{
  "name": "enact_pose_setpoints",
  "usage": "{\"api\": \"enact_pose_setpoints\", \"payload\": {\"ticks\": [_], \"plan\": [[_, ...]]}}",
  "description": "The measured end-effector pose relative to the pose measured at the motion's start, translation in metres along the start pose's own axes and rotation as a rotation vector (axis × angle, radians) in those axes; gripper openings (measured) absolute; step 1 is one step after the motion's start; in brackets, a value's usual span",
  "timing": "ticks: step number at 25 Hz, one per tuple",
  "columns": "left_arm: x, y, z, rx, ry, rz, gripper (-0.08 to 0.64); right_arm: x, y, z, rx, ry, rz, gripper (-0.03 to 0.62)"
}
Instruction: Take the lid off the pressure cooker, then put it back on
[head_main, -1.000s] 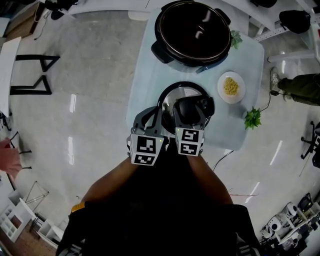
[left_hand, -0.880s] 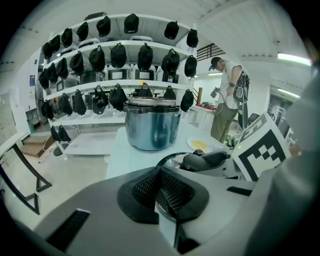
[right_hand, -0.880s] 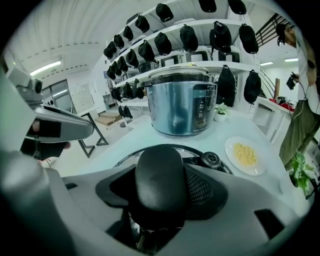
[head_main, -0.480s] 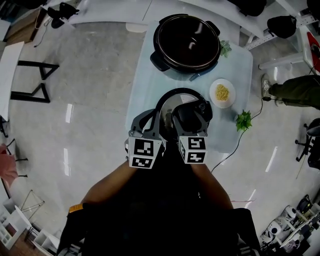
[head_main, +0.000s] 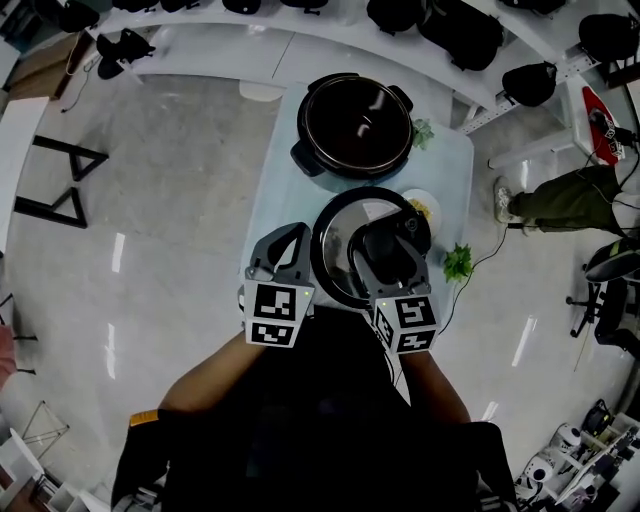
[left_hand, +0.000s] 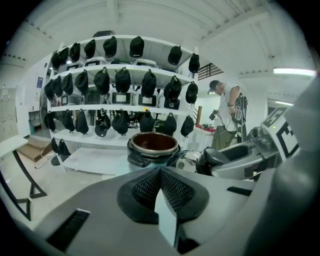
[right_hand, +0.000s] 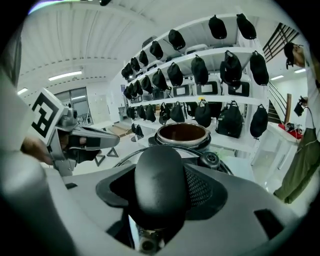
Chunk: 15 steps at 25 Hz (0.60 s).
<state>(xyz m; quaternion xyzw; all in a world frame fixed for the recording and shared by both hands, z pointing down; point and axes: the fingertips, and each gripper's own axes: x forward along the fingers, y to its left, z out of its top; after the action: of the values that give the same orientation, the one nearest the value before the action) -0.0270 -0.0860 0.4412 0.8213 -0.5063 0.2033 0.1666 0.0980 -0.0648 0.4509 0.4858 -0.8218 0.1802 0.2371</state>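
Lid is off the cooker and hangs from the right gripper, whose jaws pinch its black handle. It seems to be held clear of the table, near the person, though from above that is hard to judge. The left gripper sits just beside the rim, jaws pressed together on nothing. Removal looks done. Next, it wants carrying forward, centring over the open cooker and lowering level.
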Motion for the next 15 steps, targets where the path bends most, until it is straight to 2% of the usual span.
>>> {"api": "enact_pose_setpoints", "payload": {"ticks": [7, 15], "plan": [[0.002, 0.002, 0.036, -0.015, -0.047, 0.006, 0.006, -0.008, -0.017, 0.052, -0.104, -0.042, 0.067, 0.293], [0.012, 0.02, 0.061, -0.015, -0.057, 0.06, 0.006, 0.016, -0.037, 0.104, -0.241, -0.056, 0.175, 0.293]]}}
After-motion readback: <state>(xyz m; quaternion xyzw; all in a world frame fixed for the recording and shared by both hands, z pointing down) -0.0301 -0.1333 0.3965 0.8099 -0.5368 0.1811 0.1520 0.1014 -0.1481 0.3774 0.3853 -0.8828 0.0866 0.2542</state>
